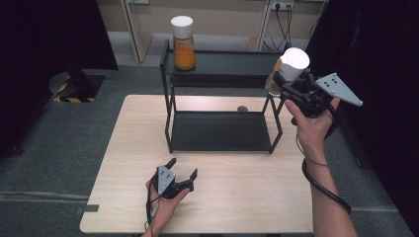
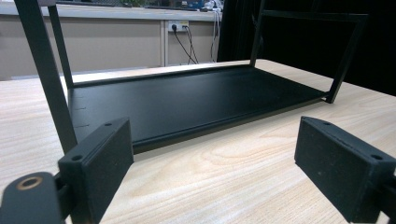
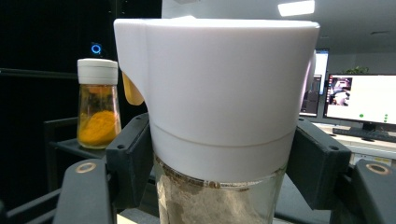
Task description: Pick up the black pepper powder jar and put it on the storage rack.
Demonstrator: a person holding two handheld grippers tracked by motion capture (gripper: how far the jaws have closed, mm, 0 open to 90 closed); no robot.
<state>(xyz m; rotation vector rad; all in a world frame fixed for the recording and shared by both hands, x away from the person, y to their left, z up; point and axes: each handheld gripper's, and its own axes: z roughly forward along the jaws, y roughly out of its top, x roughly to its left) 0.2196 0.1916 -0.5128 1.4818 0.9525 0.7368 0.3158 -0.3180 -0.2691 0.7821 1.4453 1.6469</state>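
Note:
My right gripper is shut on a glass spice jar with a white cap and pale brown powder inside, held in the air off the right end of the black two-tier rack. Its jaws clamp the jar just below the cap. A second jar with orange powder stands on the rack's top shelf at the left; it is also seen as the orange jar in the right gripper view. My left gripper rests open on the wooden table, facing the rack's lower shelf.
A small dark round object lies on the table behind the rack's lower shelf. Dark curtains flank both sides. Monitors stand in the background of the right gripper view.

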